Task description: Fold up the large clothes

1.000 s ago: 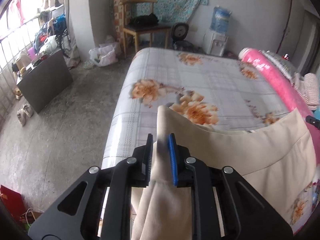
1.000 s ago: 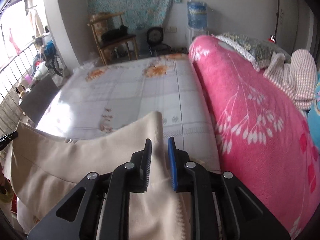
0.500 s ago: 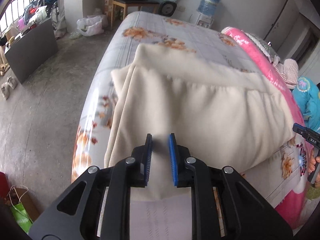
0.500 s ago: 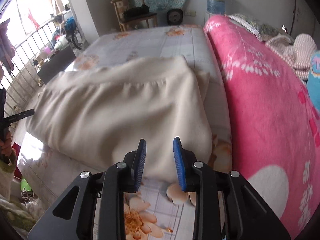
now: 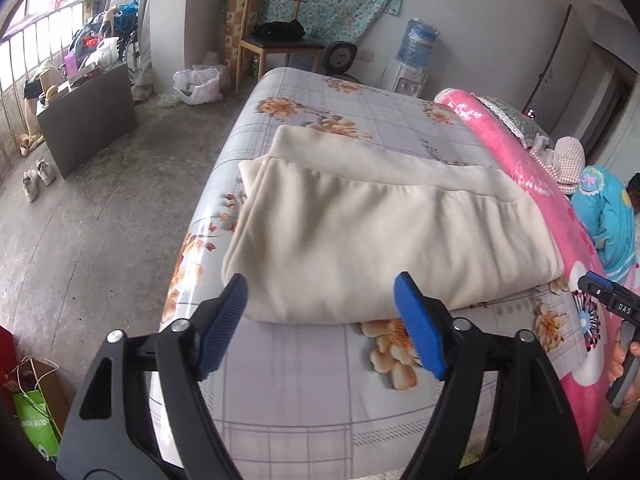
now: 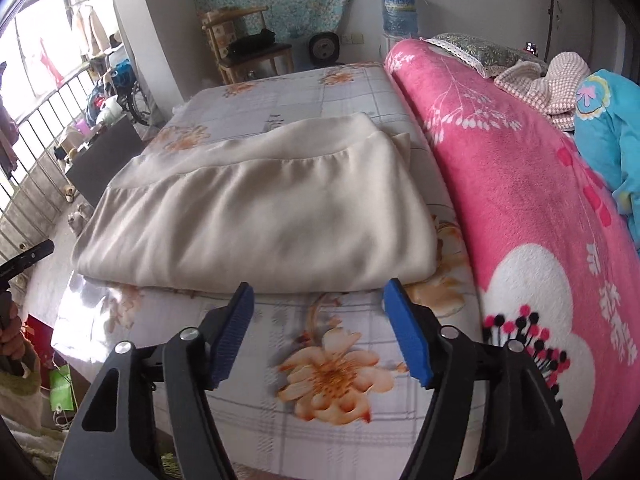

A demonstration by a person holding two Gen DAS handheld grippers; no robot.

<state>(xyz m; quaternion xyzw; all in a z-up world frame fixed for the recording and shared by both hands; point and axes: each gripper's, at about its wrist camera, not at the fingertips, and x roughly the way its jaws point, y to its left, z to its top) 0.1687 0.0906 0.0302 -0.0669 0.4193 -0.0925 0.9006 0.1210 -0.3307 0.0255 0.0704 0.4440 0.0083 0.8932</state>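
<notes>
A large cream garment (image 5: 360, 232) lies folded over on the flowered bed sheet (image 5: 320, 392); it also shows in the right wrist view (image 6: 260, 216). My left gripper (image 5: 320, 312) is open and empty, just short of the garment's near edge toward its left end. My right gripper (image 6: 318, 312) is open and empty, just short of the near edge toward its right end. The right gripper's tip shows at the right edge of the left wrist view (image 5: 600, 292); the left gripper's tip shows at the left edge of the right wrist view (image 6: 28, 256).
A pink flowered blanket (image 6: 540, 208) is heaped along the bed's right side, with a pillow (image 6: 484, 50) and a blue cloth (image 6: 608, 128) beyond. Left of the bed is concrete floor (image 5: 100, 216) with a dark cabinet (image 5: 88, 120), a wooden chair (image 5: 276, 40) and a water dispenser (image 5: 412, 60).
Both grippers let go of the garment, opened wide and drew back toward the near edge of the bed. The garment went from held up to lying folded on the bed.
</notes>
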